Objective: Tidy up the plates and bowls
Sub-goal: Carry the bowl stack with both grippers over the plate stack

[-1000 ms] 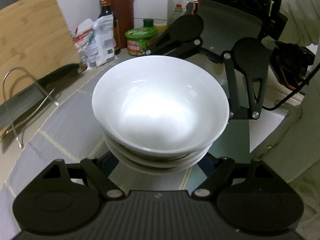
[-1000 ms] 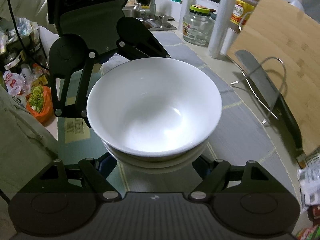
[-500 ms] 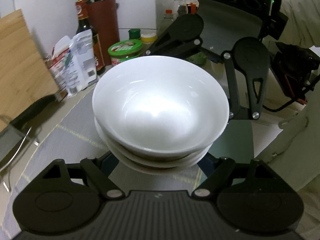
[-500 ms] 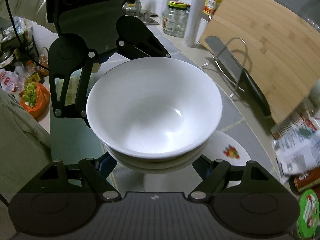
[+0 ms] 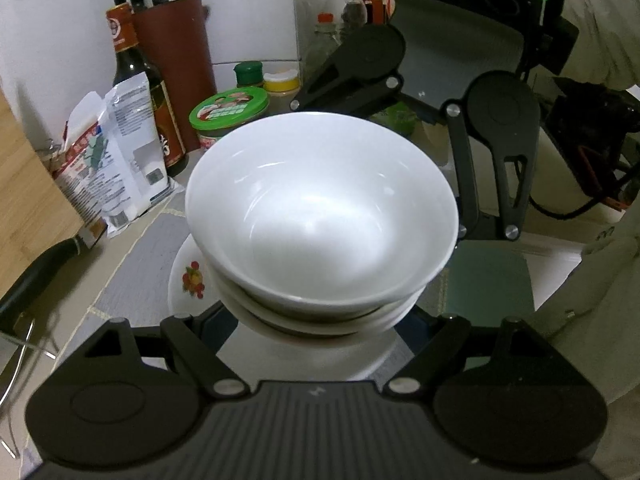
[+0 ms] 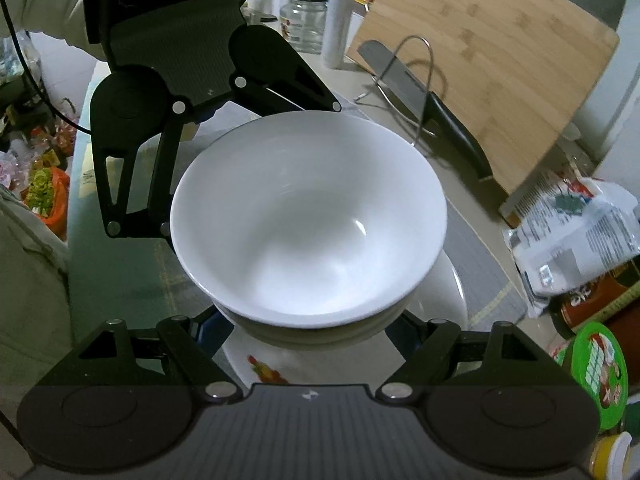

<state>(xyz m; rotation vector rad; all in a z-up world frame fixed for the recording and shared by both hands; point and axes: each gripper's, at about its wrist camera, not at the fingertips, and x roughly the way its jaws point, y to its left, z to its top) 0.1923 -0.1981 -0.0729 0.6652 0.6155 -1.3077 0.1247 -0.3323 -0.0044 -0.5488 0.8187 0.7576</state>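
Both grippers, the left gripper at 6 o'clock and the right gripper opposite, cradle the nested white bowls from either side, apparently clenched though fingertips are hidden, above the fruit-patterned plate, likely for stacking.

Stack of white bowls sits between both tongs, above a fruit-printed plate.

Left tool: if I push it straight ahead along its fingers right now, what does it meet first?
The stack of white bowls, which already sits between the left tool fingers. Beyond it, directly opposite, is the right tool, so pushing on would drive the bowls toward it. Exact depth is unclear.
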